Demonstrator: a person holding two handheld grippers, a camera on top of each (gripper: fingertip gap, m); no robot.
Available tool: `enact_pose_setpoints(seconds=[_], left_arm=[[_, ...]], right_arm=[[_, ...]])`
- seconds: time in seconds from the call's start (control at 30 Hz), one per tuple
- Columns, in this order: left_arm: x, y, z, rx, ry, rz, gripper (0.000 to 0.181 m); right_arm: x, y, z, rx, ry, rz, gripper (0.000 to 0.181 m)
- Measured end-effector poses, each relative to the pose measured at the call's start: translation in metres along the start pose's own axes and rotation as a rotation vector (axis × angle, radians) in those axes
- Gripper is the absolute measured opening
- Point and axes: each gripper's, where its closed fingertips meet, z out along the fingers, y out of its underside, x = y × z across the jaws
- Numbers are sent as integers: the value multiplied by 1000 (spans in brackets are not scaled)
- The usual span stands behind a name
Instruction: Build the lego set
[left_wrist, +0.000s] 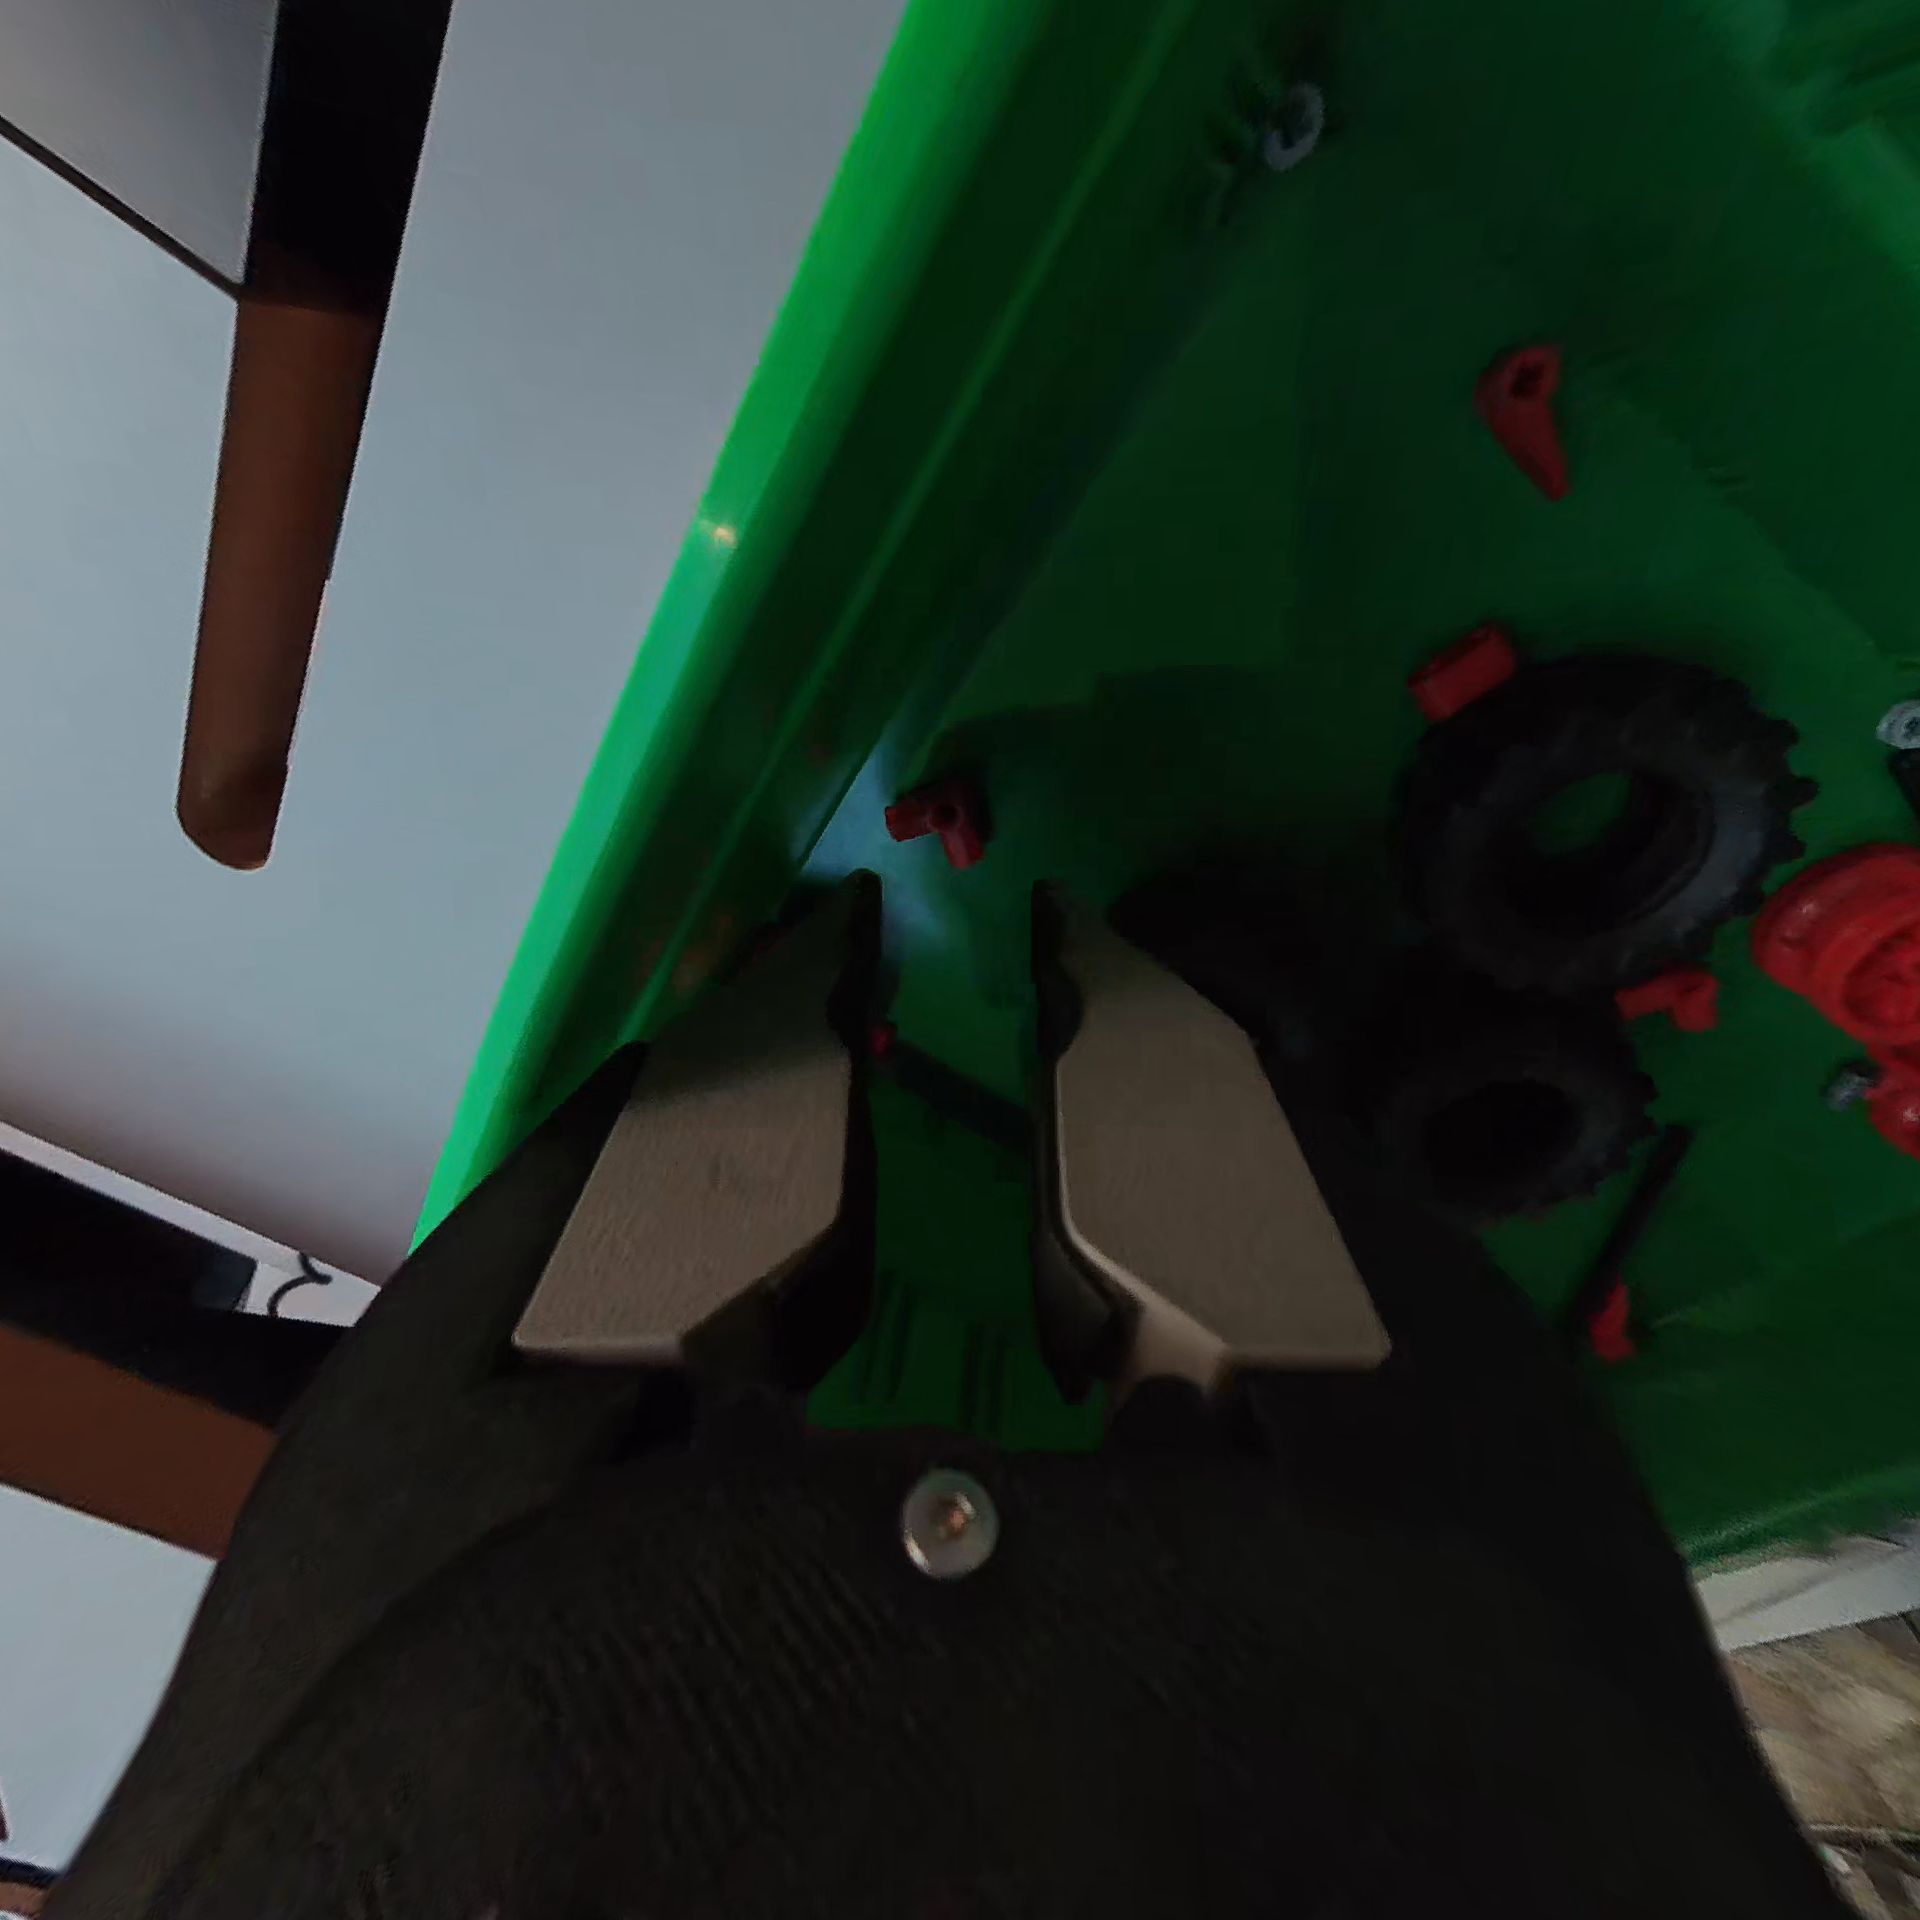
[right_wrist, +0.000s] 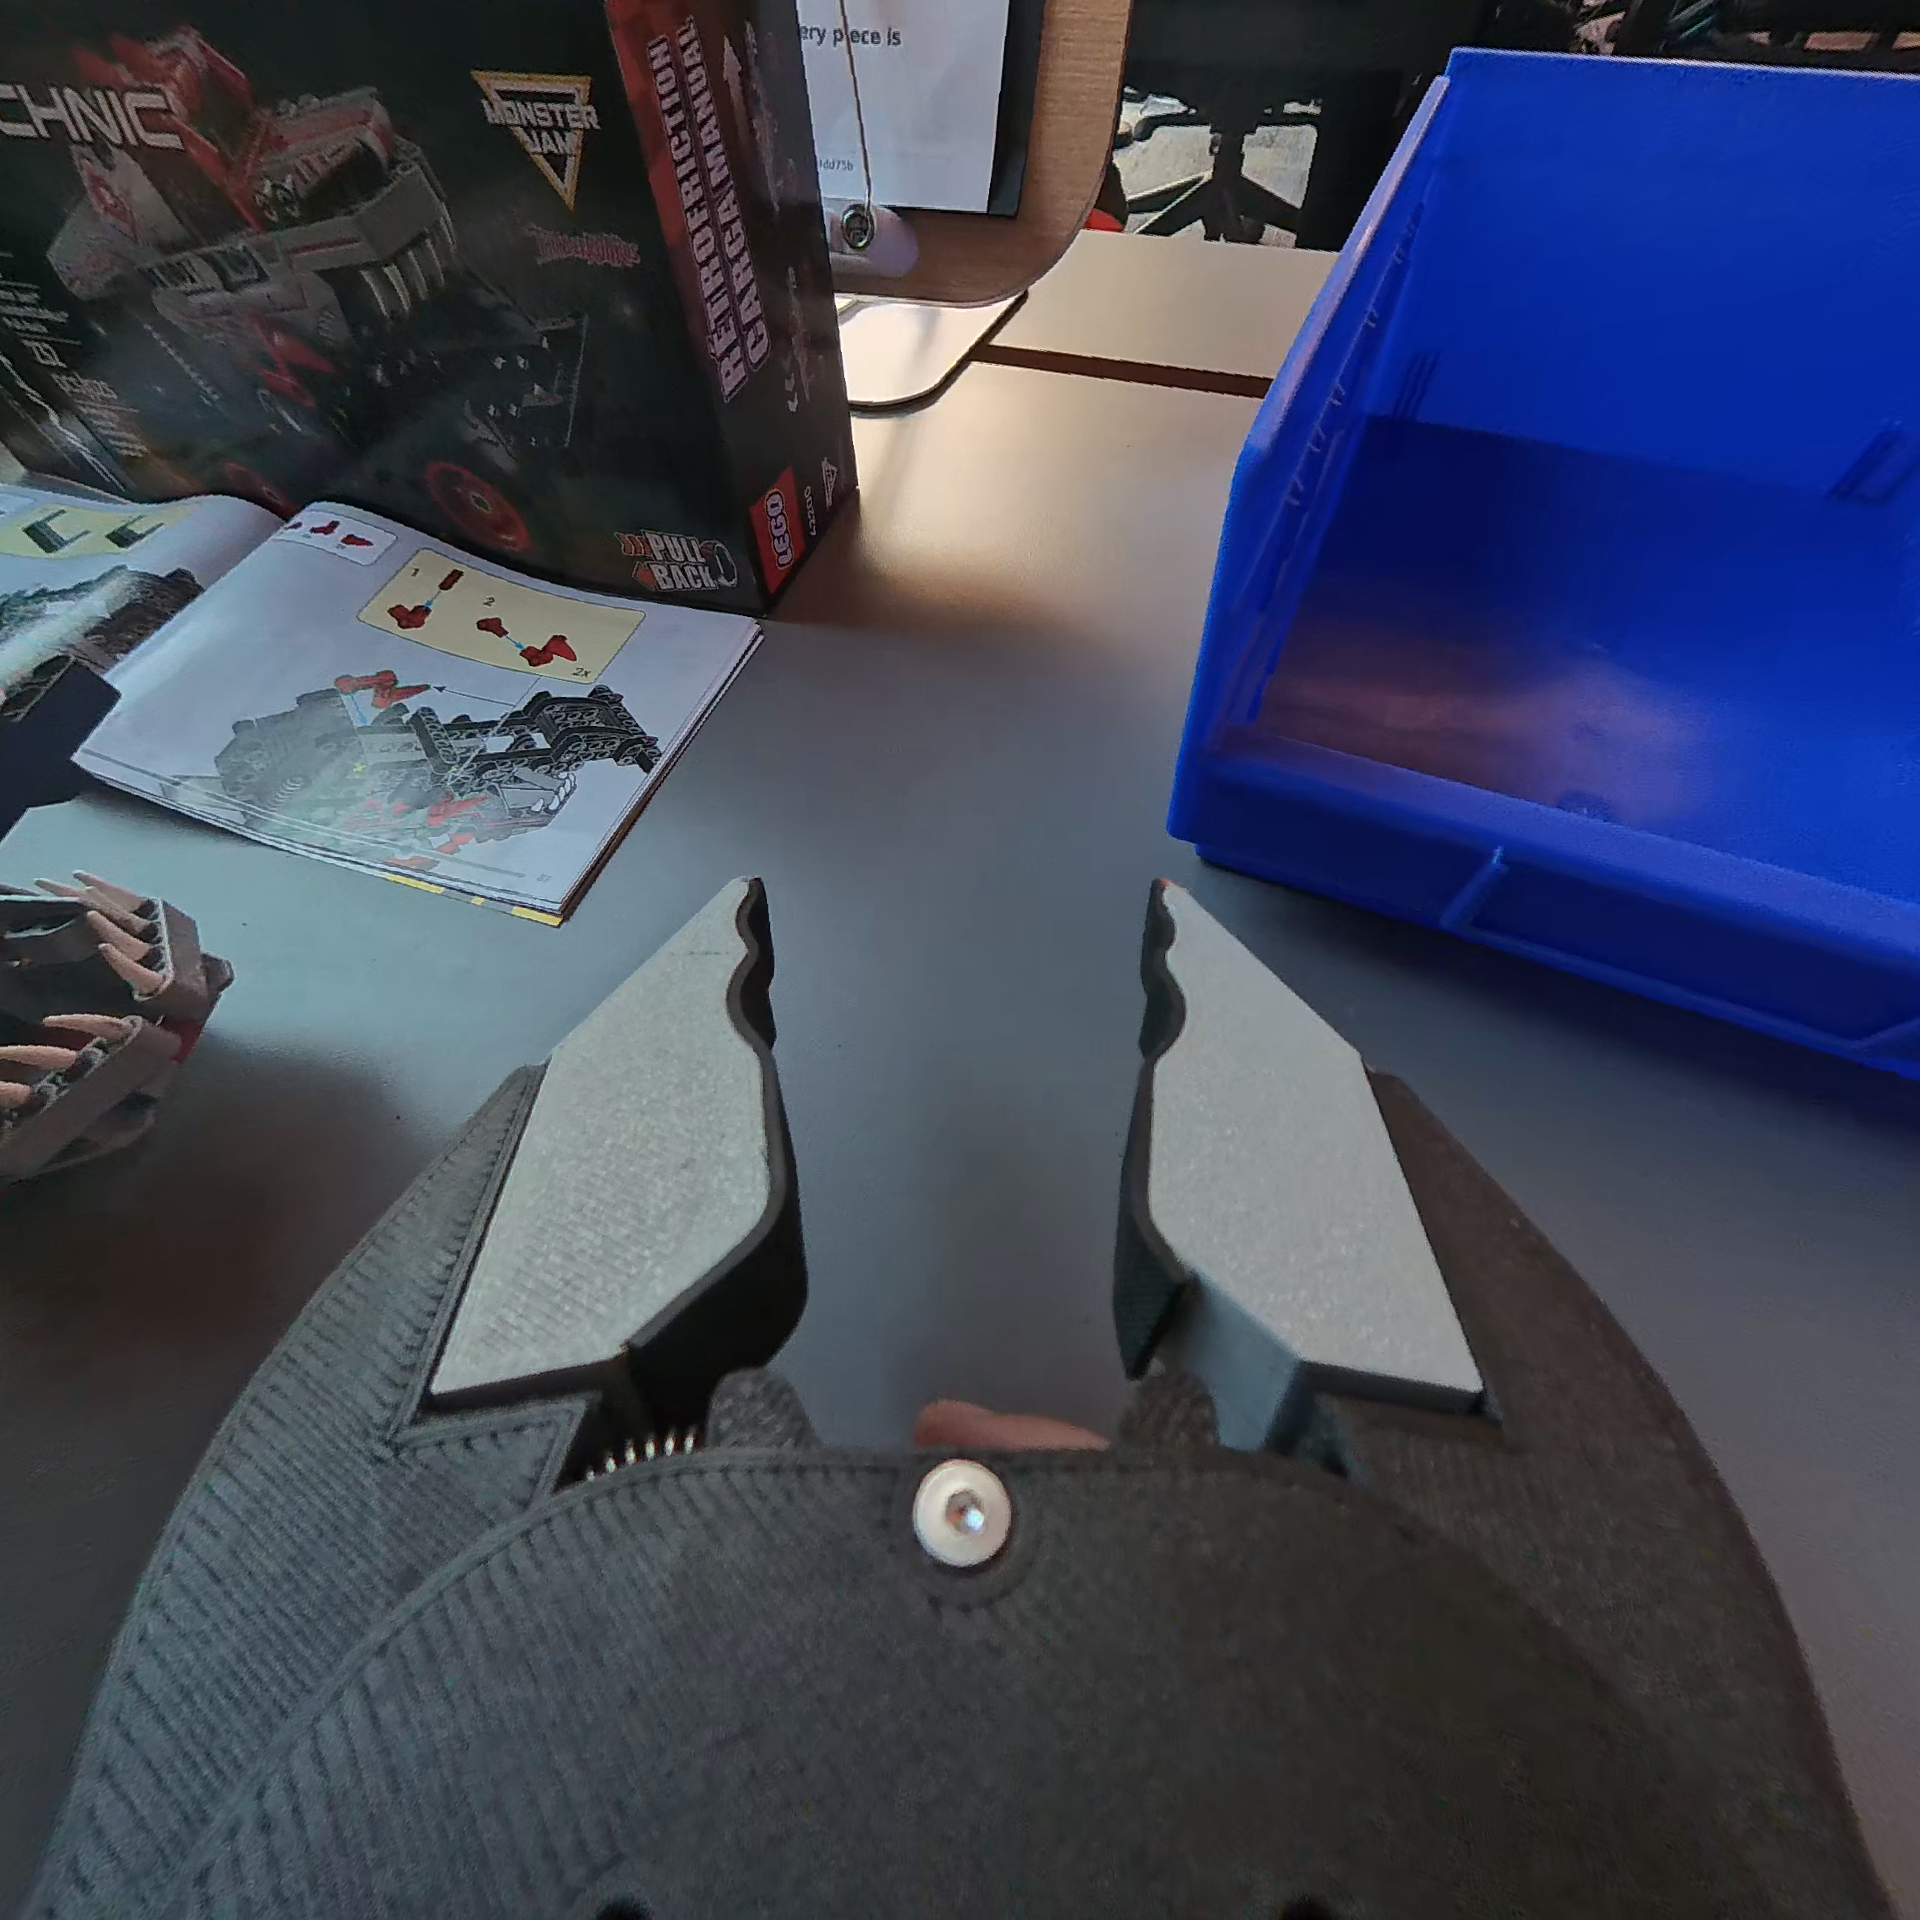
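Observation:
In the left wrist view, my left gripper (left_wrist: 951, 888) reaches into a green bin (left_wrist: 935, 520) of loose parts, near its left wall. Its jaws stand a narrow gap apart. A thin black axle with a red end (left_wrist: 956, 1101) lies slantwise across that gap; I cannot tell whether the fingers touch it. A small red connector (left_wrist: 935, 821) lies just beyond the fingertips. Two black tyres (left_wrist: 1600, 821) and a red wheel hub (left_wrist: 1860, 956) lie to the right. My right gripper (right_wrist: 956, 888) is open and empty above the grey table (right_wrist: 935, 727). The partly built model (right_wrist: 94, 1029) sits at its left.
An open instruction booklet (right_wrist: 416, 707) and the set's box (right_wrist: 416, 291) lie ahead to the left, and a blue bin (right_wrist: 1610, 623) stands to the right. More red pieces (left_wrist: 1522, 416) and another black axle (left_wrist: 1631, 1247) lie in the green bin. A brown furniture leg (left_wrist: 270, 520) stands beyond it. My hands' fingertips stand some 70 centimeters from each other. To the red wheel hub (left_wrist: 1860, 956): left tips about 15 centimeters, right tips about 55 centimeters.

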Motion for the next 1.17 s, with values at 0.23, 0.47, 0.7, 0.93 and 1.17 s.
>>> enact_pose_setpoints(seconds=[0.23,0.47,0.7,0.93,1.17], left_arm=[[1,0,14,-29,-6,-10,17],[1,-9,16,29,32,-97,6],[-1,-18,15,90,-6,-142,5],[27,-24,-53,230,-107,-68,5],[251,-54,-149,549,25,401,4]], right_arm=[[0,0,0,3,-4,3,69],[-1,-1,-1,12,-10,8,69],[-2,-3,-2,28,-19,5,68],[-6,-6,-4,50,-45,9,67],[-10,-14,-10,101,-68,5,65]])
